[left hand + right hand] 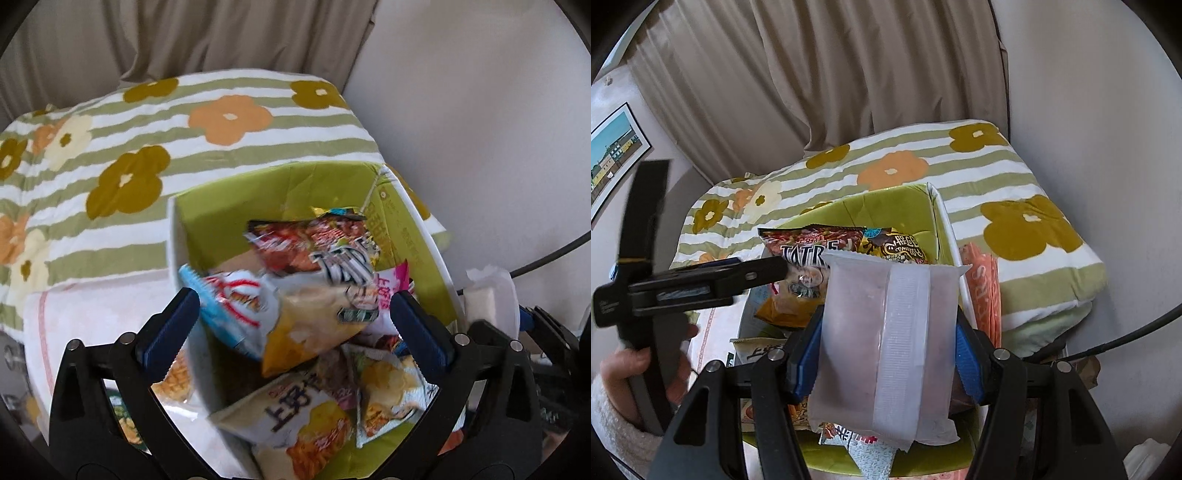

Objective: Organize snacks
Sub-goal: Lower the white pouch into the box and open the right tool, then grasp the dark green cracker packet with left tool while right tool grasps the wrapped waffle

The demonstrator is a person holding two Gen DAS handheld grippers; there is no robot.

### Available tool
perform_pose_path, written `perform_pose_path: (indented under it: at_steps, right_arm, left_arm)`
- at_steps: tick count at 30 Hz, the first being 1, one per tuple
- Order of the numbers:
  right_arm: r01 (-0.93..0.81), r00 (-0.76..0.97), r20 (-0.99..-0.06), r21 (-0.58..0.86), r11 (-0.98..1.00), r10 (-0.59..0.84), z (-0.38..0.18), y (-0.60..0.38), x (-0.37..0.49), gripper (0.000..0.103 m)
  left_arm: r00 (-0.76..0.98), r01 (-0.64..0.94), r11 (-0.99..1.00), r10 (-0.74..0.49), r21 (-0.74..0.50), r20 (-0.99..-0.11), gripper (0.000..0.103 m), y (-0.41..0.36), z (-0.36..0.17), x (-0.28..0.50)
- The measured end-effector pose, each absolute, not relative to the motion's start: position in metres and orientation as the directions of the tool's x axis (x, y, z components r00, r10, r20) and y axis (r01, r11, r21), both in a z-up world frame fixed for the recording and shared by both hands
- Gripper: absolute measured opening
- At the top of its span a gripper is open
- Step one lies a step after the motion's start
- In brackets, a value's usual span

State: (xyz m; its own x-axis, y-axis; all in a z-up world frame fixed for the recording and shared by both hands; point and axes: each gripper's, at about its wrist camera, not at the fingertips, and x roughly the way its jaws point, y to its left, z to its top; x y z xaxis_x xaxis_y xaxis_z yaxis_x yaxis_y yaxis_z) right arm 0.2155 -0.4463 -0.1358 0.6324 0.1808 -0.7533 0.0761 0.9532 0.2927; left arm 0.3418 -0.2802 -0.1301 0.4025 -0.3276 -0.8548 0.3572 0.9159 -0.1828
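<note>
A green cardboard box [236, 192] holds several snack bags. My left gripper [295, 317] is open above it; a red and yellow chip bag [317, 280] hangs blurred between its blue pads [173, 328], not pinched. In the right wrist view the left gripper [775, 271] reaches in from the left, over that same bag [809, 258]. My right gripper [890, 350] is shut on a frosted white packet [886, 339] with a back seam, held upright over the box [897, 214].
The box sits on a bed with a green-striped flower quilt [184, 140]. An orange packet [986, 291] lies beside the box's right wall. Beige curtains [812, 74] hang behind. A black cable [1126, 339] runs at the right. A loose snack [177, 380] lies left of the box.
</note>
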Motion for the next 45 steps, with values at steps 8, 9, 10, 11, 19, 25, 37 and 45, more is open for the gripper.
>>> perform_pose_path:
  at_steps: [8, 9, 10, 11, 19, 25, 37, 45]
  right_arm:
    - [0.051, 0.641, -0.746, 0.277, 0.960, 0.180, -0.127, -0.437, 0.218, 0.058]
    - [0.049, 0.639, -0.748, 0.271, 0.961, 0.179, -0.126, -0.435, 0.220, 0.058]
    - [0.048, 0.635, -0.752, 0.267, 0.963, 0.176, -0.126, -0.433, 0.222, 0.058]
    - [0.050, 0.632, -0.755, 0.265, 0.963, 0.175, -0.126, -0.431, 0.224, 0.059]
    - [0.081, 0.670, -0.731, 0.246, 0.966, 0.131, -0.118, -0.425, 0.219, 0.103]
    - [0.069, 0.676, -0.725, 0.241, 0.968, 0.132, -0.118, -0.424, 0.201, 0.103]
    - [-0.096, 0.717, -0.656, 0.244, 0.965, 0.237, -0.095, -0.385, 0.182, 0.103]
    - [-0.193, 0.714, -0.637, 0.220, 0.956, 0.290, -0.084, -0.326, 0.183, 0.103]
  left_arm:
    - [0.470, 0.346, 0.930, -0.284, -0.122, -0.836, 0.102, -0.258, -0.108, 0.317]
    - [0.472, 0.344, 0.931, -0.285, -0.123, -0.835, 0.102, -0.255, -0.106, 0.315]
    - [0.474, 0.341, 0.932, -0.284, -0.123, -0.834, 0.102, -0.253, -0.104, 0.313]
    - [0.475, 0.338, 0.933, -0.281, -0.122, -0.834, 0.102, -0.250, -0.103, 0.311]
    - [0.485, 0.310, 0.944, -0.258, -0.111, -0.836, 0.102, -0.228, -0.098, 0.297]
    - [0.510, 0.293, 0.950, -0.253, -0.110, -0.822, 0.102, -0.215, -0.091, 0.277]
    - [0.588, 0.186, 0.980, -0.167, -0.069, -0.791, 0.102, -0.161, -0.074, 0.222]
    - [0.613, 0.066, 0.994, -0.108, -0.086, -0.782, 0.102, -0.073, -0.076, 0.203]
